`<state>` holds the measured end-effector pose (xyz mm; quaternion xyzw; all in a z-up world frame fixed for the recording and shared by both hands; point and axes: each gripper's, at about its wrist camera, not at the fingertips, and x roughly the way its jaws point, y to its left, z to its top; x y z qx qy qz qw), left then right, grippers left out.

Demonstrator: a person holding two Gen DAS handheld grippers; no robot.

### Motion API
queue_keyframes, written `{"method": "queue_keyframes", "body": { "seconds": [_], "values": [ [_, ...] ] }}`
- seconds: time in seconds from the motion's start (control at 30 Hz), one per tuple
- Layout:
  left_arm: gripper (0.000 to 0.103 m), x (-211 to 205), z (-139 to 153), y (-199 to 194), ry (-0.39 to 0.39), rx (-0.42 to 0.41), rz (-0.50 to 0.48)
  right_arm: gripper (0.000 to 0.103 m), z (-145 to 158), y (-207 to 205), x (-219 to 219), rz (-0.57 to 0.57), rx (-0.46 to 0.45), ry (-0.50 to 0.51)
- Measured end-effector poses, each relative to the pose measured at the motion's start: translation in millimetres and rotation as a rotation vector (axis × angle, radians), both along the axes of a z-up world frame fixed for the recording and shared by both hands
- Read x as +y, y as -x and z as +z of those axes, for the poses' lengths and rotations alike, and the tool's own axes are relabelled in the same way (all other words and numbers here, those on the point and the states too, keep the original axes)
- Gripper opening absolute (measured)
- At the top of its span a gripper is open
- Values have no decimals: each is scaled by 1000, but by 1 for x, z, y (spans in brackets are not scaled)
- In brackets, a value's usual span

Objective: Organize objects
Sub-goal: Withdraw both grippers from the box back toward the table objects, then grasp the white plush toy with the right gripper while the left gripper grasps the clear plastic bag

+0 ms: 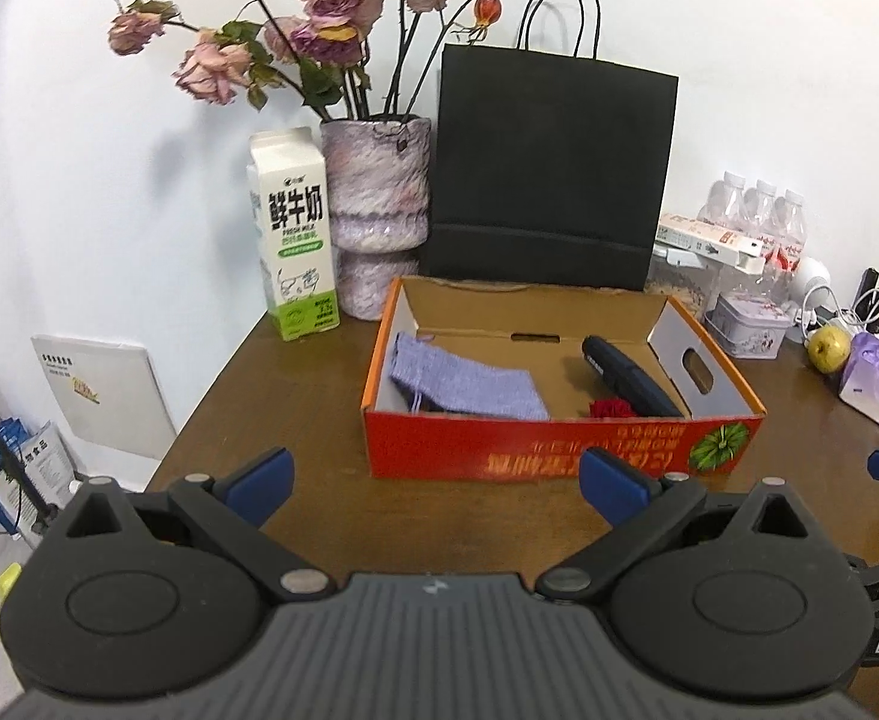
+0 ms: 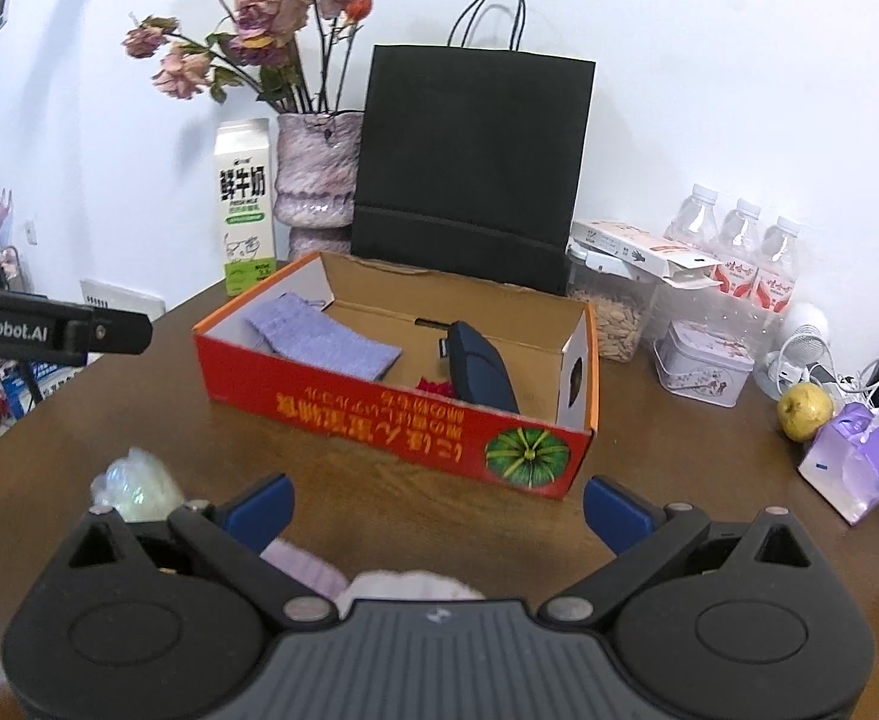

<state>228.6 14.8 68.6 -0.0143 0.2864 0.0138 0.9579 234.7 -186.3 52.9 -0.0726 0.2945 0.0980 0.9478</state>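
Both tongs hang over the near edge of the brown wooden worktop, each with its blue-tipped jaws spread wide and nothing between them: the left tongs face the long red side of an open cardboard box, and the right tongs sit a little further right, facing the box's pumpkin-printed corner. Inside the box lie a folded lilac cloth pouch at the left end, a dark blue oblong case leaning toward the right end, and a small red flower just beside the case near the front wall. On the worktop near the right tongs rest a crumpled clear plastic wrapper and a pale lilac fabric piece, partly hidden by the tongs' body. Behind the box stand a milk carton, a mottled vase of dried roses and a black paper bag.
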Motion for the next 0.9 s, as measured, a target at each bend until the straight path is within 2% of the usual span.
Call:
{"method": "queue_keyframes", "body": {
  "seconds": [0.5,0.9],
  "values": [
    [103,19,-25,54,3,28,7,103,-31,54,8,16,12,46],
    [103,43,-48,81,25,59,19,103,-58,64,18,5,13,78]
  ]
}}
